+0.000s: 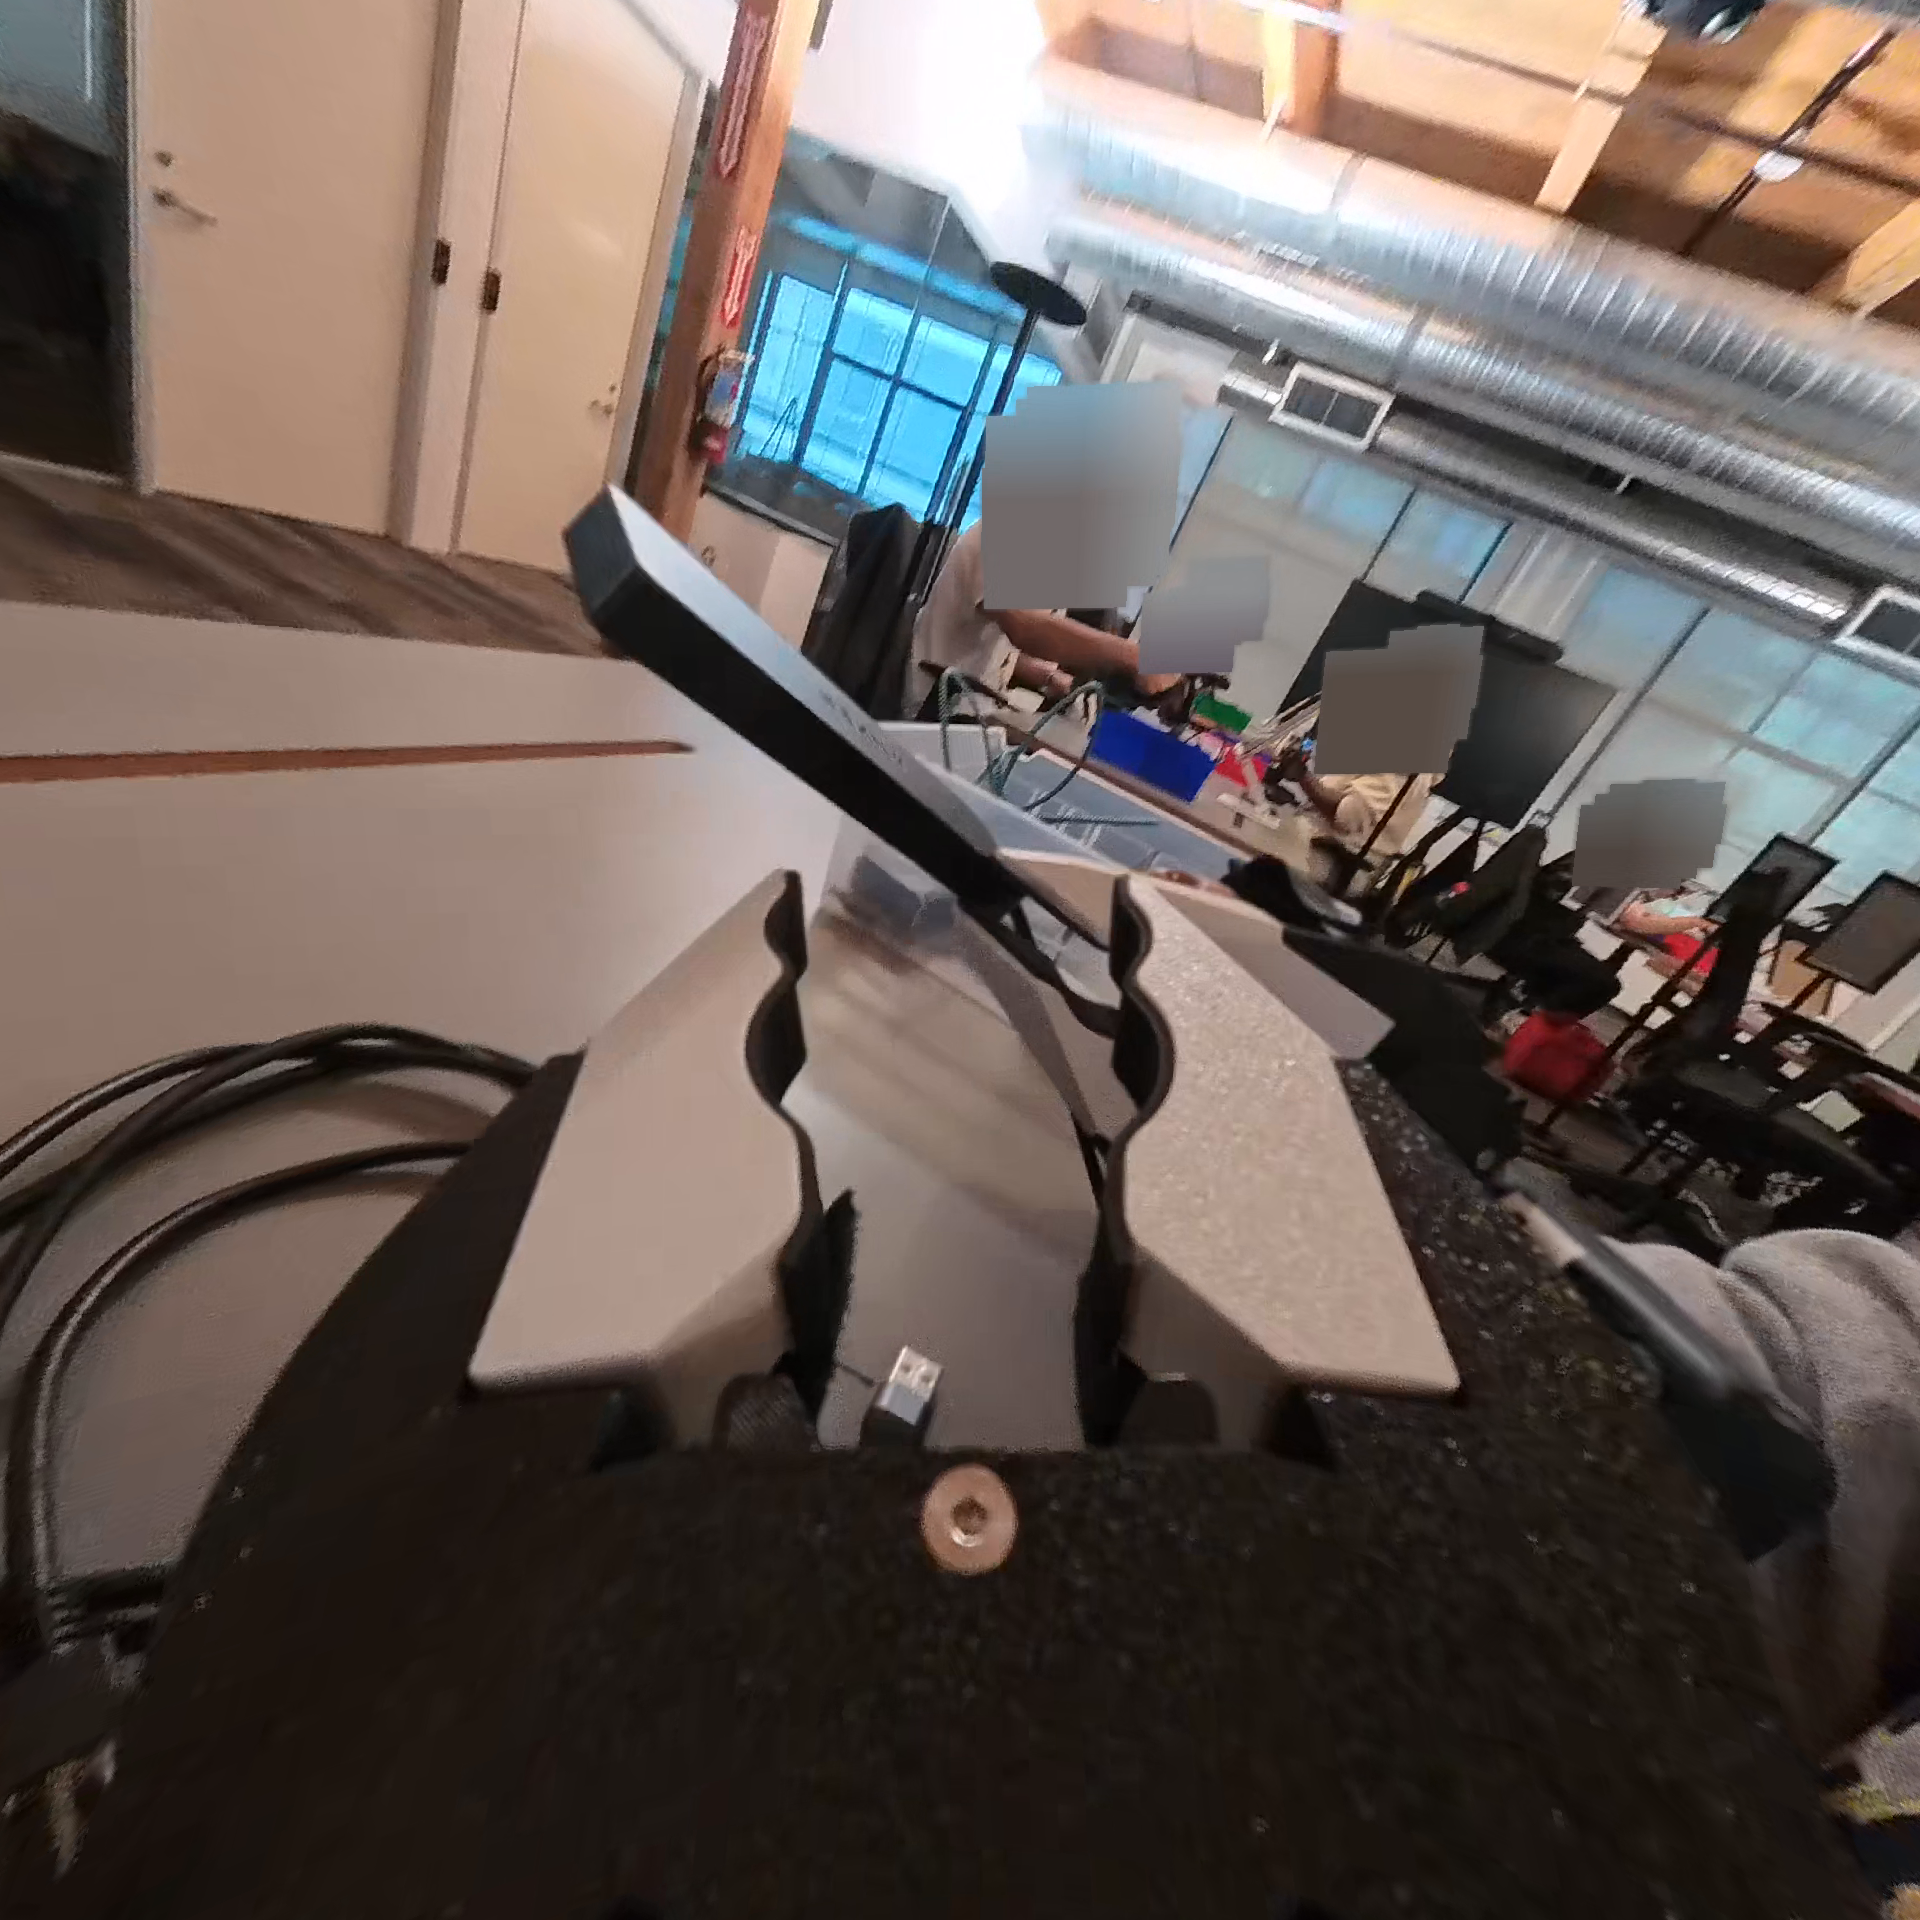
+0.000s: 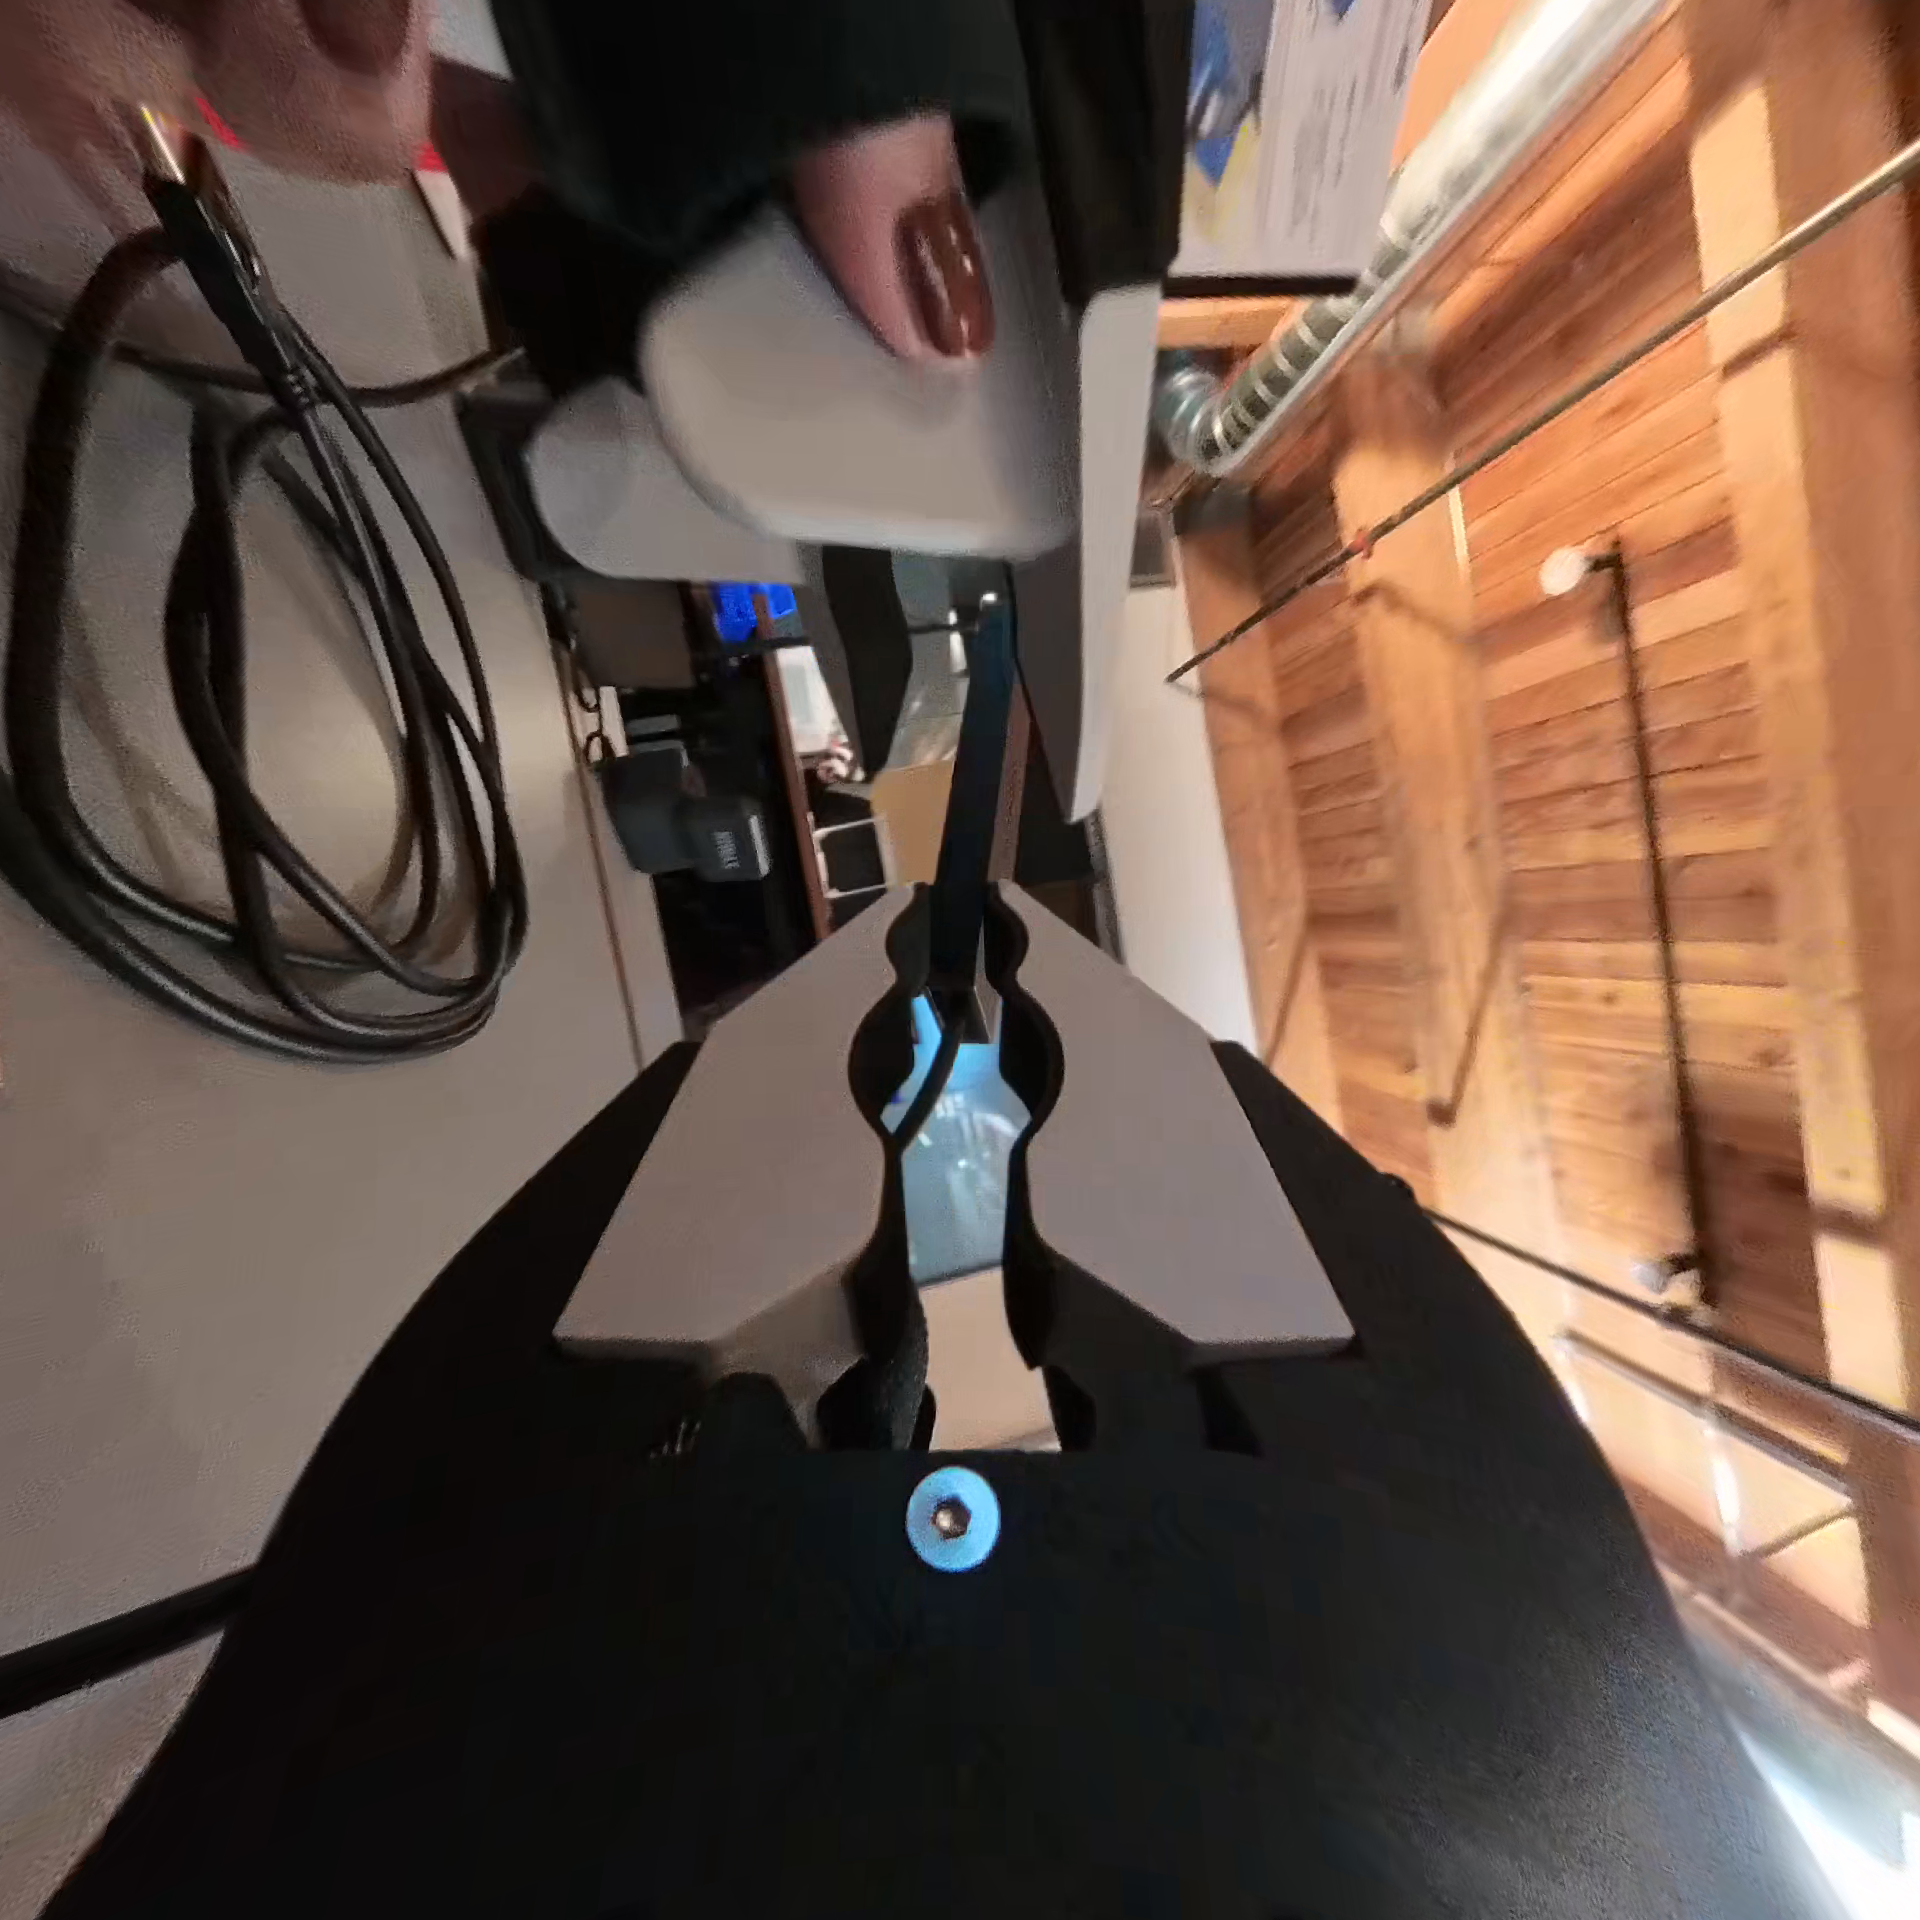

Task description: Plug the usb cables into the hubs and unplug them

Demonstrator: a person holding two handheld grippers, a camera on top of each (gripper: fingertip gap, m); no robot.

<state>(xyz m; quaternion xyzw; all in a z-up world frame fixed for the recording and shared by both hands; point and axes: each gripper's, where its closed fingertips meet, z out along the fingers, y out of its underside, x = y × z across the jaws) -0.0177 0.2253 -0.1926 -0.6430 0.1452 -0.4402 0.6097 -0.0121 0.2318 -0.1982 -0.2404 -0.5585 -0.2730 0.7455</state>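
Observation:
A long flat black USB hub slants up to the left in the left wrist view. Its lower end sits just beyond my left gripper, whose jaws stand wide apart and empty. A silver USB-A plug shows low in the gap between the finger bases. My right gripper is shut on the hub, seen edge-on, with its short cable hanging behind the tips. One grey finger of the right gripper shows past the hub in the left wrist view.
Coiled black cables lie on the pale table, and also show in the right wrist view. A hand grips a white handle. A grey sleeve is at lower right. People, screens and chairs are behind.

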